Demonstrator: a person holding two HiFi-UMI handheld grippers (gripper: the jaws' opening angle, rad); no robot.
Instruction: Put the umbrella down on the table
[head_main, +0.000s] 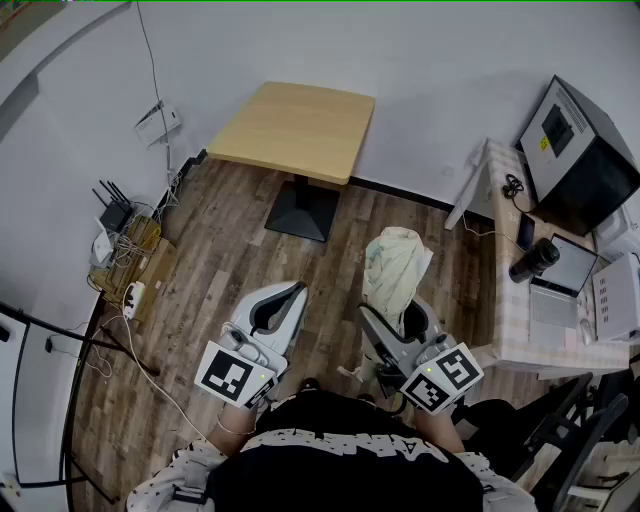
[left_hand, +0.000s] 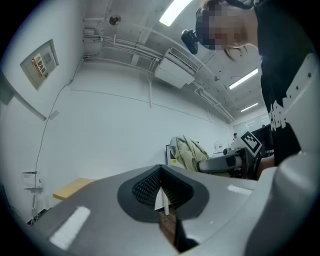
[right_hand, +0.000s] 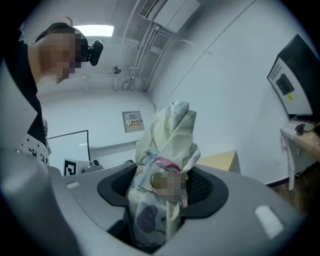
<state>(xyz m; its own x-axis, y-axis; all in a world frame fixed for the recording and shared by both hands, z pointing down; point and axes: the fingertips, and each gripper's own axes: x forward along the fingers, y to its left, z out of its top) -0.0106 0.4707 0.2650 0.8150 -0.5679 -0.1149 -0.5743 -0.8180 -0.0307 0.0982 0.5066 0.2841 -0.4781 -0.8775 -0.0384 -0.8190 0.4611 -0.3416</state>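
A folded cream umbrella (head_main: 395, 262) with a floral print stands upright between the jaws of my right gripper (head_main: 398, 312), which is shut on it. In the right gripper view the umbrella (right_hand: 165, 165) fills the gap between the pads of that gripper (right_hand: 162, 189). My left gripper (head_main: 283, 297) hangs beside it to the left, shut and holding nothing; its pads meet in the left gripper view (left_hand: 161, 192). The square wooden table (head_main: 295, 130) stands ahead, against the white wall, well beyond both grippers.
The table rests on a black pedestal base (head_main: 300, 215) on the wood floor. At the right stands a desk (head_main: 500, 340) with a laptop (head_main: 560, 285), a dark bottle (head_main: 533, 260) and a black box (head_main: 580, 155). A router and cables (head_main: 120, 235) lie at the left wall.
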